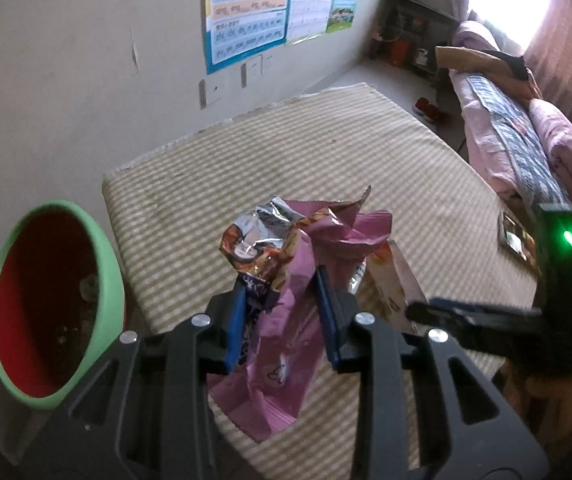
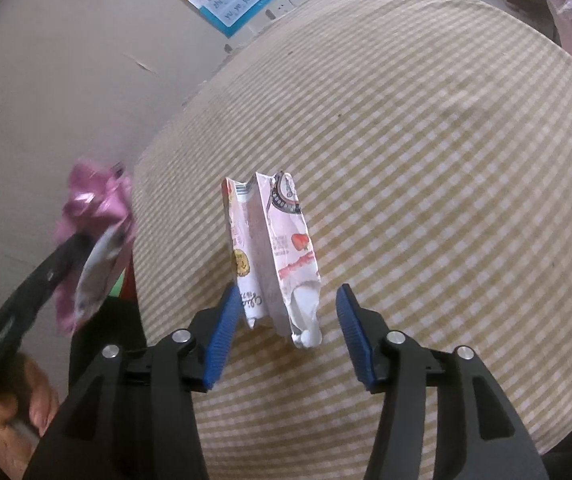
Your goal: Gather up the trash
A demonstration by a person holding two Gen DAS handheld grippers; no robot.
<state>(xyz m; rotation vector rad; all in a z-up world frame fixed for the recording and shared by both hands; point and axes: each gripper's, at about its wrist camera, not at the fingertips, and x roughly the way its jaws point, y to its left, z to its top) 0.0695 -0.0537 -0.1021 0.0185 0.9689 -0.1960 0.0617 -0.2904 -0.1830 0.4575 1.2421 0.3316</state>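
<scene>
Over the checked tablecloth (image 2: 426, 160): left gripper (image 1: 281, 312) is carrying crumpled wrappers (image 1: 286, 248) toward the green bin (image 1: 105, 256) at 9 o'clock.
The left jaws are clamping the pink-and-foil bundle; releasing over the red-lined opening is judged the next move. The right gripper (image 2: 286, 332) is standing wide around a flattened pink carton (image 2: 273, 248) lying at 12 o'clock, pads not pressing; it needs closing on the creased, strawberry-printed carton.

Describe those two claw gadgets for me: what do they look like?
Both are alike. The left gripper and right gripper have black plastic frames with cut-out slots, silver round rivets at the hinges, and two ribbed blue pads. The right one's body carries a glowing green light.
</scene>
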